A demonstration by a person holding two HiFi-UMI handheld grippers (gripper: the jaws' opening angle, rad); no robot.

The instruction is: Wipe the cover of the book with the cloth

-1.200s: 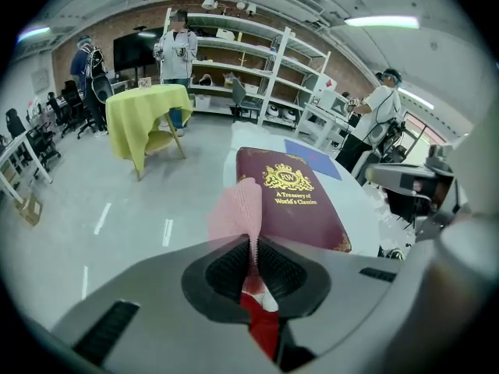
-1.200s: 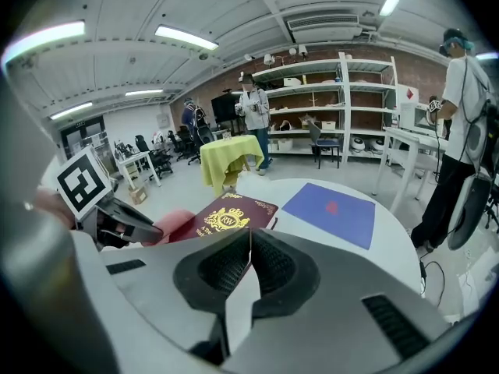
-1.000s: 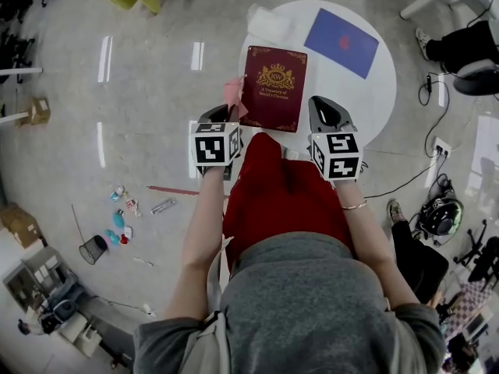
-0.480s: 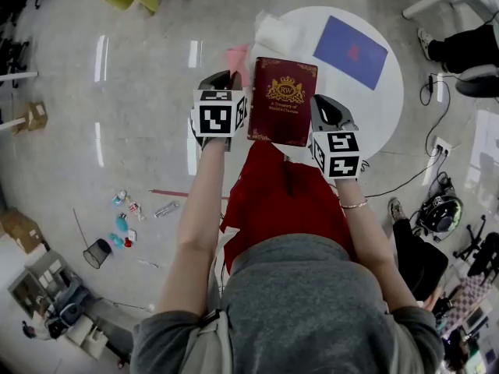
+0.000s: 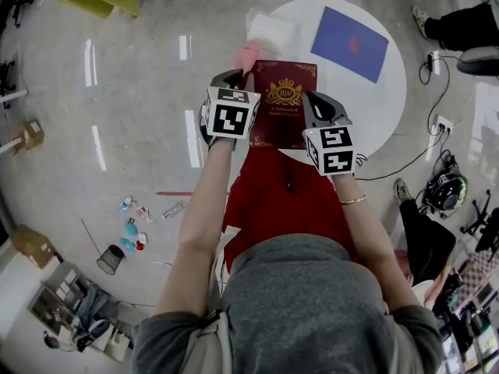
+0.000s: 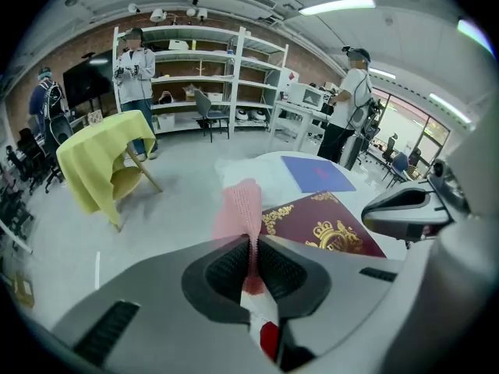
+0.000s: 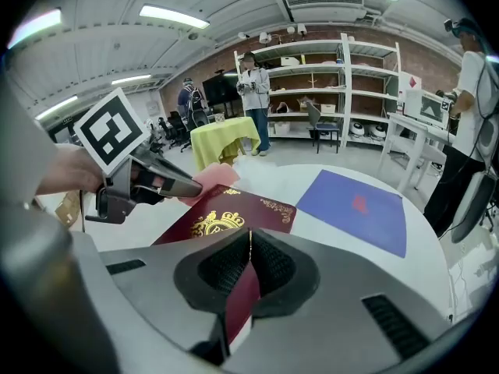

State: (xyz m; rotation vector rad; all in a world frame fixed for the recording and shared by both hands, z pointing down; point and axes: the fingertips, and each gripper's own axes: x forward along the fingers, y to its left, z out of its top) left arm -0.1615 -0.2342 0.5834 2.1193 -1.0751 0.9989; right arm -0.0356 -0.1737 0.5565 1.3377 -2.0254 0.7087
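Observation:
A maroon book (image 5: 281, 100) with a gold crest has its near right edge clamped in my right gripper (image 5: 316, 104), which is shut on it (image 7: 248, 248). The book's cover (image 7: 226, 218) faces up, with its near end past the rim of the round white table (image 5: 386, 92). My left gripper (image 5: 236, 76) is shut on a pink cloth (image 5: 249, 53). The cloth (image 6: 240, 209) sticks out beyond the jaws, beside the book's far left corner (image 6: 323, 226). In the right gripper view the left gripper (image 7: 144, 181) holds the cloth (image 7: 212, 179) at the cover's left edge.
A blue book or folder (image 5: 349, 43) lies on the far right of the table, and a white crumpled bag (image 5: 269, 28) lies behind the maroon book. A chair draped in yellow cloth (image 6: 97, 162) stands on the floor to the left. People stand by shelves farther off.
My left gripper has carried the pink cloth forward along the book's left side to its far left corner. The right gripper keeps its hold on the book's near edge.

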